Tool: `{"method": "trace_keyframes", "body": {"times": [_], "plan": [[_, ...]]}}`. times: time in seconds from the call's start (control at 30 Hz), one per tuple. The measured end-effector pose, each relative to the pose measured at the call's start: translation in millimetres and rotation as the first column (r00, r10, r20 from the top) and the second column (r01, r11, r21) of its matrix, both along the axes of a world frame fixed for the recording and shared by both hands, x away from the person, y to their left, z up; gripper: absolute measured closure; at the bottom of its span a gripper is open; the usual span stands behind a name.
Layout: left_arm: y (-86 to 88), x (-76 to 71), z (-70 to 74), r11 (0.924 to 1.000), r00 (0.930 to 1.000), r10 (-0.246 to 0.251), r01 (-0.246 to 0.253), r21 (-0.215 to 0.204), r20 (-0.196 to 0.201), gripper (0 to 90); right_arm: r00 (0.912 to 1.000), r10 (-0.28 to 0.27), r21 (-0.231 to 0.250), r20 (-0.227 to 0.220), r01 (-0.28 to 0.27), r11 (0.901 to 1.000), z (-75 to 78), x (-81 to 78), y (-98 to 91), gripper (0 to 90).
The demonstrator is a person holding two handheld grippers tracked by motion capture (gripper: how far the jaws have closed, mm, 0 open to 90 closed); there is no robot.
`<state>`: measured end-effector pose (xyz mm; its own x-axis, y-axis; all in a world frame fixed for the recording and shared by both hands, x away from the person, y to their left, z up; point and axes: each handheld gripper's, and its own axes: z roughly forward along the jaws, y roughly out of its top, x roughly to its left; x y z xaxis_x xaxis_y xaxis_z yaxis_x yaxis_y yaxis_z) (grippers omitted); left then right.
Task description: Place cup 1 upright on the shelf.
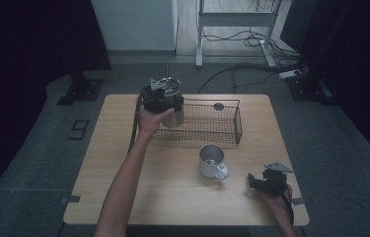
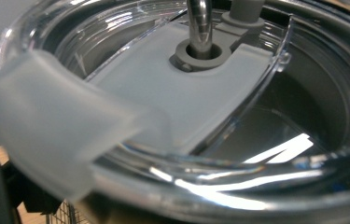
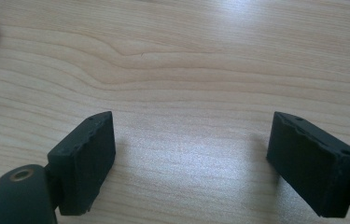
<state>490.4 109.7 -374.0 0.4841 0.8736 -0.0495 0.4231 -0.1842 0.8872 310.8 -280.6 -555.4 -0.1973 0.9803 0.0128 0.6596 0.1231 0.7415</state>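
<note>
The left gripper (image 1: 165,106) holds a lidded tumbler (image 1: 174,114) over the wire basket's (image 1: 236,129) left end; whether its fingers pinch it I cannot tell. A slip could drop it. The right gripper (image 1: 260,181), right of the basket's mug (image 1: 212,160), rests spread on the desk (image 1: 172,197).

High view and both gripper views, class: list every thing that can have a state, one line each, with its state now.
Steel tumbler with clear lid and straw: upright, at the basket's left end, against the left tool.
Black wire basket: upright on the table.
Steel mug with white handle: upright, empty.
Left tool: at the tumbler's top; jaws hidden.
Right tool: open, above bare wood.
</note>
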Motion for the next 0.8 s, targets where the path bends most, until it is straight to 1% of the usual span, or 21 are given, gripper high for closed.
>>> {"method": "trace_keyframes", "body": {"times": [0.4,0.53,0.73,0.8], "plan": [[-5.0,12.4,-8.3,1.0000,0.9998,0.006,-0.006,0.007,-0.018,4.2,1.0000,0.000,0.001,0.000,0.000,1.0000,0.0,0.0,0.0,14.8],[-5.5,16.9,-11.9,0.9997,0.9995,0.013,-0.012,0.021,-0.028,4.2,1.0000,0.001,0.001,0.000,-0.001,1.0000,0.0,0.0,0.0,14.8],[-4.8,23.8,-19.0,0.9995,0.9989,0.024,-0.023,0.023,-0.042,4.2,1.0000,0.000,0.001,0.000,0.000,1.0000,0.0,0.0,0.0,14.8],[-5.6,26.3,-23.4,0.9992,0.9984,0.026,-0.025,0.031,-0.051,4.2,1.0000,0.001,0.000,0.000,-0.001,1.0000,0.0,0.0,-0.1,14.8]]}}
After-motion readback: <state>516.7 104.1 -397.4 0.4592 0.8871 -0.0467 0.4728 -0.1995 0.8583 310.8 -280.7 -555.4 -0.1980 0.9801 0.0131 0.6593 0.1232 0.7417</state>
